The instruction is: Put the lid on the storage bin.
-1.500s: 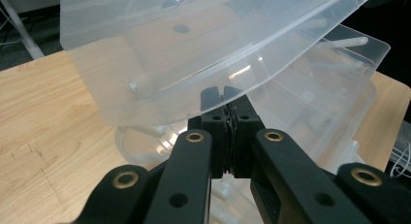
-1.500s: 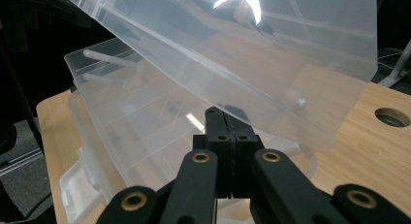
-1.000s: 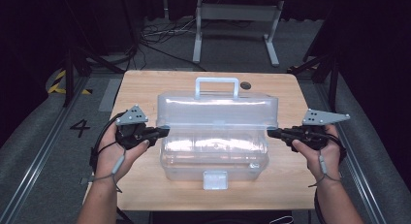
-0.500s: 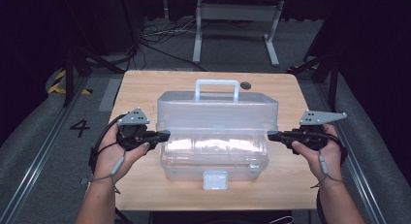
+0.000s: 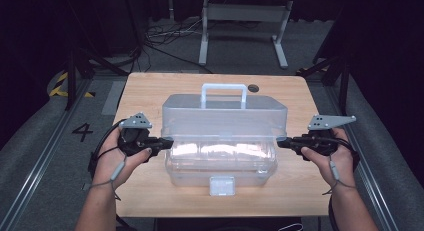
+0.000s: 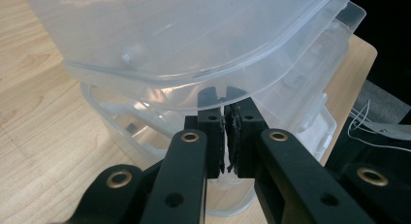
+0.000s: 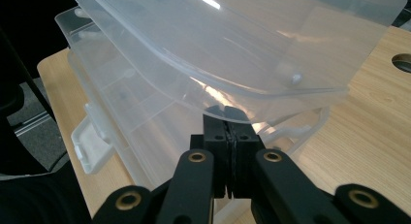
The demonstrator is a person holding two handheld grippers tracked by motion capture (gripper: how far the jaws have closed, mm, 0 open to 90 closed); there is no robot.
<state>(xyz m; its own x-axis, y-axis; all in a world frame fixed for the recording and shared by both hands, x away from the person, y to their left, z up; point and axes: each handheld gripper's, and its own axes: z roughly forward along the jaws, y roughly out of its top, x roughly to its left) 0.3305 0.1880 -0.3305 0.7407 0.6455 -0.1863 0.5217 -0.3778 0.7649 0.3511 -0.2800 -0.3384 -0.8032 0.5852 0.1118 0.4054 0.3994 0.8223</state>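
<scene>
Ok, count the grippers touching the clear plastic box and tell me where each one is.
2. The left gripper presses under the lid edge at the left end of the clear plastic box; the right gripper does the same at its right end. Both are shut.

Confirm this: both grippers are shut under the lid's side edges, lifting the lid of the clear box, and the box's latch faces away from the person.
One thing is wrong: the latch faces the person, on the near side of the clear box, as the high view shows. The rest stands: left gripper and right gripper are shut under the lid.
</scene>
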